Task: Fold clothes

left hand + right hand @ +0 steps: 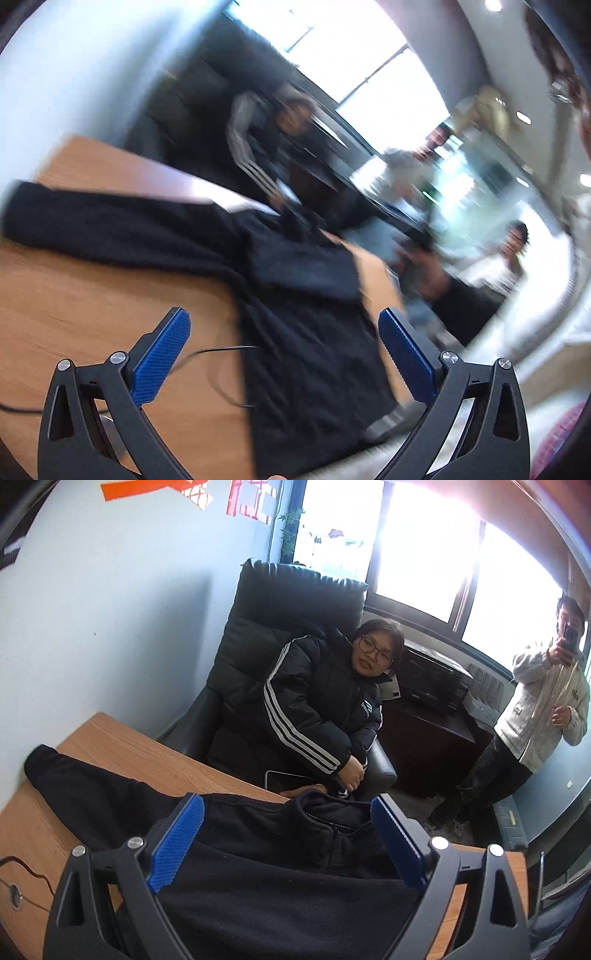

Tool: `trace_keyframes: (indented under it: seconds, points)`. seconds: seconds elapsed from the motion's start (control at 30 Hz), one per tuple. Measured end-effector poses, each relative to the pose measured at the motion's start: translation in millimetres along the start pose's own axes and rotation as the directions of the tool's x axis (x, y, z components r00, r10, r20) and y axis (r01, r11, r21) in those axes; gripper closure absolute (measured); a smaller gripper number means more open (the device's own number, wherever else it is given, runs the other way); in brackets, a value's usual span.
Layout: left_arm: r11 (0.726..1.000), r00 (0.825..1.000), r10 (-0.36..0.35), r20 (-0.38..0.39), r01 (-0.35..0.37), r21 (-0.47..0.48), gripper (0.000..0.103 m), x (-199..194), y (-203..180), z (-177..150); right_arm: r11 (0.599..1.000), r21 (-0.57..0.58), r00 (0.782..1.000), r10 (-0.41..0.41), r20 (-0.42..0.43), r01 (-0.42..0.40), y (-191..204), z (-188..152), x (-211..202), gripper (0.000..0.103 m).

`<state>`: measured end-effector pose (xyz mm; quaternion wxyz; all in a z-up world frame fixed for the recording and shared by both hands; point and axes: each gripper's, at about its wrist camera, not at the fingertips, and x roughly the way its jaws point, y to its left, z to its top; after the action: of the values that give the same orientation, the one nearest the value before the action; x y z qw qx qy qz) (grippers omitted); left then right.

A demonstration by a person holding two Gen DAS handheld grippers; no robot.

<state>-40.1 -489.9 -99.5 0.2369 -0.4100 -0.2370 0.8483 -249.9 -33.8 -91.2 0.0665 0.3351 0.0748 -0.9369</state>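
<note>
Pale wall (pixel 110 609), bright windows (pixel 417 554), black armchair (pixel 280 620), wooden table (pixel 147 749).

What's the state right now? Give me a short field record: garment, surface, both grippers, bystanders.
garment: dark fleece top with a zip collar, spread flat, one sleeve stretched out toward the wall
surface: wooden table
left gripper: open, blue fingers above the garment, holding nothing; view motion-blurred
right gripper: open, over the collar area, holding nothing
bystanders: a seated person in an armchair; a standing person near the window
cable: on the table
</note>
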Motion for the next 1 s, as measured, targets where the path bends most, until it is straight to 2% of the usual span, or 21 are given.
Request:
trace_keyframes:
  seconds: [0.03,0.07,0.1,0.13,0.2,0.27,0.33,0.37,0.47,0.6,0.73,0.8,0.83,0.9,0.93,0.97,1.0]
  points:
    - [0.995,0.995,0.097,0.037,-0.095,-0.031,0.0,3.0,15.2,1.8,1.0,0.004,1.0,0.008,0.018,-0.008,-7.4,-3.4,-9.2,0.008]
    - [0.98,0.979,0.193,0.07,-0.189,-0.066,0.0,6.0,30.5,3.7,1.0,0.007,0.999,0.009,0.041,-0.01,-18.4,-7.9,-21.5,0.008]
    - [0.955,0.953,0.287,0.098,-0.277,-0.106,0.0,9.3,46.4,5.5,1.0,0.007,0.999,0.0,0.053,0.0,-28.5,-11.5,-31.2,0.008]
    - [0.926,0.936,0.341,0.085,-0.319,-0.203,0.0,18.1,76.3,7.1,1.0,0.007,0.998,-0.018,0.058,0.018,-37.9,-14.4,-39.0,0.007]
    - [0.834,0.896,0.441,0.041,-0.393,-0.388,0.0,35.6,136.0,10.2,0.998,-0.006,0.997,-0.061,0.039,0.061,-53.1,-20.4,-51.7,0.007]
    - [0.739,0.876,0.483,-0.021,-0.42,-0.527,0.0,51.3,188.1,8.2,0.994,-0.026,0.995,-0.103,0.016,0.103,-64.7,-25.5,-62.0,0.007]
    - [0.712,0.898,0.441,-0.017,-0.361,-0.602,0.0,72.4,225.7,3.1,0.99,-0.053,0.991,-0.13,0.001,0.13,-66.5,-29.4,-67.7,0.007]
    - [0.704,0.903,0.429,-0.034,-0.358,-0.613,0.0,84.5,243.5,4.2,0.988,-0.066,0.99,-0.141,-0.003,0.141,-66.0,-31.3,-70.5,0.007]
    - [0.7,0.878,0.475,-0.062,-0.419,-0.578,0.0,109.6,274.2,18.6,0.986,-0.077,0.988,-0.152,-0.016,0.151,-61.9,-35.7,-74.0,0.007]
    - [0.684,0.852,0.521,-0.048,-0.451,-0.574,0.001,115.7,301.2,38.9,0.986,-0.097,0.99,-0.139,-0.038,0.135,-49.3,-42.4,-67.9,0.007]
    - [0.695,0.824,0.566,-0.017,-0.488,-0.527,0.008,114.1,312.8,52.8,0.987,-0.11,0.991,-0.122,-0.063,0.114,-37.3,-49.2,-57.7,0.007]
    - [0.705,0.817,0.576,-0.008,-0.502,-0.501,0.012,113.8,315.0,56.2,0.989,-0.104,0.991,-0.112,-0.077,0.104,-34.5,-51.9,-51.9,0.007]
    - [0.711,0.815,0.579,0.005,-0.502,-0.492,0.017,114.8,314.6,56.9,0.99,-0.101,0.991,-0.108,-0.084,0.1,-33.6,-53.0,-48.7,0.007]
    - [0.725,0.824,0.567,0.017,-0.488,-0.486,0.045,115.1,319.5,58.8,0.99,-0.099,0.99,-0.105,-0.089,0.096,-32.2,-54.8,-44.0,0.007]
    - [0.732,0.828,0.56,0.023,-0.481,-0.483,0.074,115.4,322.1,59.7,0.991,-0.096,0.991,-0.102,-0.092,0.093,-31.5,-55.5,-41.4,0.007]
    - [0.739,0.841,0.54,0.024,-0.46,-0.492,0.084,116.7,325.8,58.5,0.992,-0.092,0.991,-0.098,-0.095,0.089,-30.8,-56.1,-39.2,0.007]
    - [0.748,0.847,0.531,0.032,-0.45,-0.488,0.088,117.5,326.4,57.7,0.992,-0.088,0.991,-0.094,-0.097,0.085,-30.1,-56.7,-37.0,0.007]
